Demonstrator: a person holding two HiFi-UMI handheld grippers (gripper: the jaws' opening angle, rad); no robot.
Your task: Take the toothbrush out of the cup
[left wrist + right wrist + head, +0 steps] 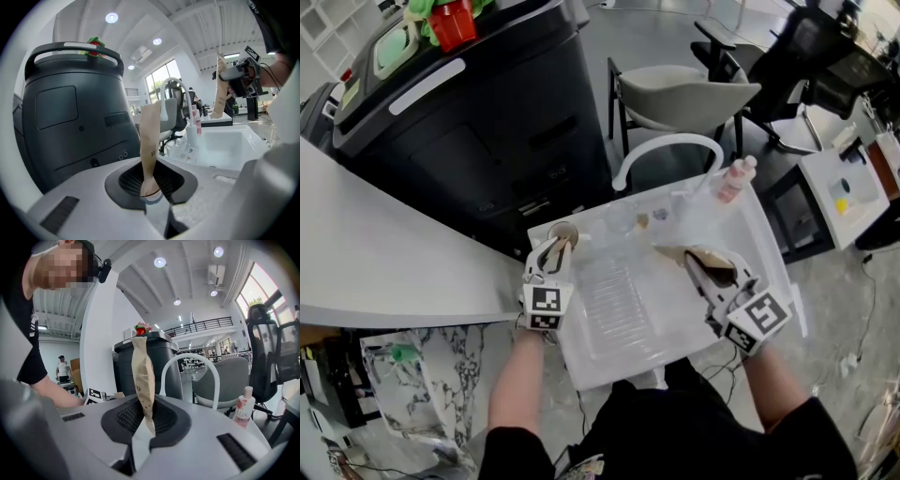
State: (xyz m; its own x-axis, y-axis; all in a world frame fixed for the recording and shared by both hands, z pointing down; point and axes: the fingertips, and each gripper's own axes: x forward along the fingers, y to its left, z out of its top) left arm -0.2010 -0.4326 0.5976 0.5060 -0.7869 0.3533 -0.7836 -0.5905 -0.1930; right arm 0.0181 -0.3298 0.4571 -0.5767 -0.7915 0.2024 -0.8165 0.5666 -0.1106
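Note:
My left gripper (558,246) (152,187) is at the white basin's (619,314) left rim, shut on a tan strip (151,140) (563,233) that stands upright between the pads. What the strip is I cannot tell. My right gripper (694,267) (149,427) is over the basin's right side. It is shut on a brown paper toothbrush packet (143,380) (712,261), pinched by its lower tip and standing up. The left gripper view shows that packet (218,93) held up at the far right. I cannot make out a cup for certain.
A white arched faucet (666,145) and a pink bottle (734,180) (242,411) stand at the basin's far rim, with small clear items (180,150) beside them. A big dark bin (478,131) stands to the left, a grey chair (684,94) behind, and a white counter (375,253) at the left.

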